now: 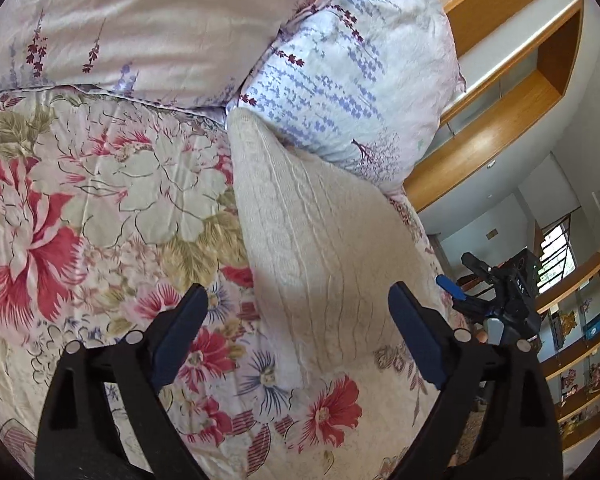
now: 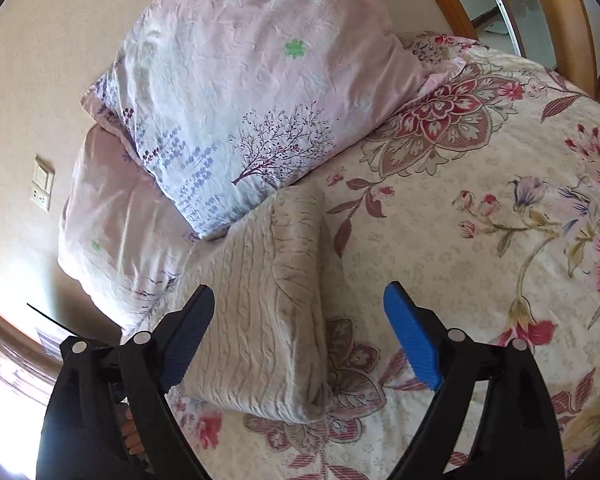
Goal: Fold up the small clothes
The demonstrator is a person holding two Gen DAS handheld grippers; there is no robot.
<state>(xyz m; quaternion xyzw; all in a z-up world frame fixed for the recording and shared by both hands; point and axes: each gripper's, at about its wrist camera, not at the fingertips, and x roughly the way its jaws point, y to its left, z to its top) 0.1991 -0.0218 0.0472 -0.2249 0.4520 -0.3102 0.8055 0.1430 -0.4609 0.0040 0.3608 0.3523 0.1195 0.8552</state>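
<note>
I have both the left gripper (image 1: 298, 310) and right gripper (image 2: 298, 312) spread wide, holding nothing. The folded cream knit sweater (image 2: 260, 312) lies on the floral bedspread (image 2: 480, 240), far end against the lavender-print pillow (image 2: 240, 128) (a soft, springy bundle). Catching a jaw could drag the fold open.

A big bed with a flowery cover (image 2: 480, 208) is filling the room. Two soft pillows (image 2: 236, 92) are leaning by a cream wall (image 2: 32, 80) (it has a light switch (image 2: 43, 184)). Wooden shelves (image 1: 580, 364) are standing at the side, and daylight is coming through a window (image 1: 558, 256).
</note>
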